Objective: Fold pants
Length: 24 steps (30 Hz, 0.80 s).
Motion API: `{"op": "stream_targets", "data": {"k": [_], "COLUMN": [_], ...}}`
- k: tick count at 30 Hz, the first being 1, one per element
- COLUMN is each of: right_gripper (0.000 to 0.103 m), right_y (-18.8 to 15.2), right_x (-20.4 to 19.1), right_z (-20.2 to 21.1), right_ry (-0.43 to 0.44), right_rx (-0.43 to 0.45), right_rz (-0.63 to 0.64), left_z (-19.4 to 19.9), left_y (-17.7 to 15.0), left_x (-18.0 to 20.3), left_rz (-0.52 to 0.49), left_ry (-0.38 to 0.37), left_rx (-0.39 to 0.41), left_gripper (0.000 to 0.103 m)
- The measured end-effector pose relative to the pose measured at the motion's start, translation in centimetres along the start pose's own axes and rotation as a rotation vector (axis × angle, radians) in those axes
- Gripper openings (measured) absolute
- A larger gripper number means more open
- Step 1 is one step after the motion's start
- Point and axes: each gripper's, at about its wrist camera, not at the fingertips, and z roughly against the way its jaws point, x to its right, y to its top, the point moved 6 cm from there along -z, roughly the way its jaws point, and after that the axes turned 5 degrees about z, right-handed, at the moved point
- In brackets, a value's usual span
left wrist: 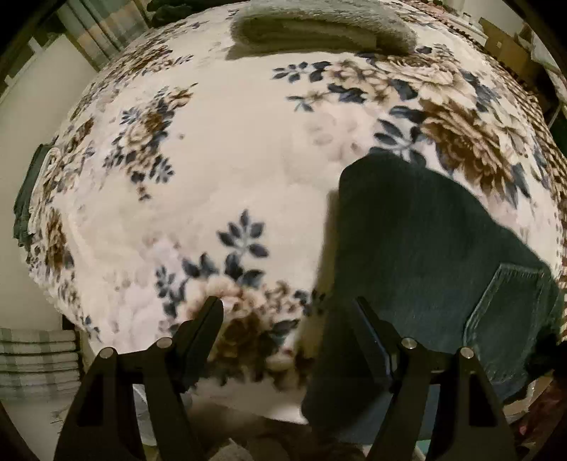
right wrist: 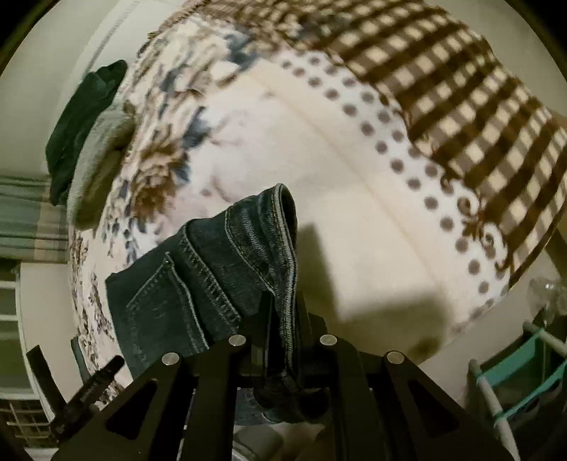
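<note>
Denim pants [right wrist: 212, 269], dark blue with pale stitching, lie bunched on a bed covered by a cream blanket [left wrist: 226, 170] printed with brown and blue flowers. In the right wrist view the right gripper [right wrist: 283, 312] has its jaws drawn close together on a thick seamed edge of the pants, the fabric rising between the fingers and folding over in a hump just ahead of them. A back pocket [right wrist: 152, 305] shows to the left of the grip. Beyond the pants the blanket turns plain cream, then a row of grey dots, then a brown checked border [right wrist: 460, 106]. A dark green cloth [right wrist: 81, 120] lies at the far left edge of the bed.

In the left wrist view the left gripper [left wrist: 288, 308] hovers with its fingers wide apart and nothing between them. Its left finger sits over the flowered blanket; its right finger overlaps the near edge of the pants, though contact cannot be judged. The pants spread to the right of this gripper, pocket toward the lower right. A folded grey-green towel [left wrist: 319, 32] rests at the far side of the bed.
</note>
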Motion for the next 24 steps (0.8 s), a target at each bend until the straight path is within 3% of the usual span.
{"op": "stream_targets", "data": {"k": [2, 3, 6, 9, 15, 20, 21, 22, 23, 24], "right_gripper": [0.014, 0.020, 0.062, 0.068, 0.068, 0.068, 0.061, 0.036, 0.021, 0.017], "right_y": [-0.2, -0.4, -0.8, -0.9, -3.2, -6.5, -6.5, -6.5, -6.3, -6.1], "right_x": [0.2, 0.7, 2.6, 4.0, 6.0, 5.1, 4.9, 4.5, 4.4, 4.2], "right_z": [-1.2, -1.8, -2.7, -2.1, -1.0, -1.8, -2.1, -2.1, -2.0, -1.7], "right_ry": [-0.015, -0.046, -0.132, -0.035, 0.166, 0.323, 0.312, 0.294, 0.262, 0.229], "right_rx": [-0.048, -0.081, -0.140, -0.159, -0.193, -0.229, -0.206, -0.179, -0.151, -0.124], "right_rz": [0.023, 0.038, 0.026, -0.077, -0.299, -0.442, -0.443, -0.432, -0.413, -0.390], "left_z": [-0.4, -0.5, -1.1, -1.7, -2.0, -1.5, -1.5, -1.4, -1.3, -1.2], "left_y": [0.7, 1.0, 2.4, 3.8, 5.6, 5.2, 5.1, 5.0, 4.9, 4.8], "left_x": [0.8, 1.0, 1.8, 1.8, 2.4, 3.5, 3.6, 3.6, 3.6, 3.6], "left_rz": [-0.001, -0.003, -0.013, -0.004, -0.002, -0.051, -0.054, -0.056, -0.057, -0.057], "left_ry": [-0.018, -0.022, -0.028, -0.052, -0.101, -0.095, -0.093, -0.092, -0.094, -0.099], "left_rx": [-0.007, -0.006, -0.003, -0.010, -0.022, -0.006, -0.004, -0.003, -0.003, -0.005], "left_gripper": [0.072, 0.072, 0.072, 0.072, 0.072, 0.072, 0.072, 0.072, 0.072, 0.072]}}
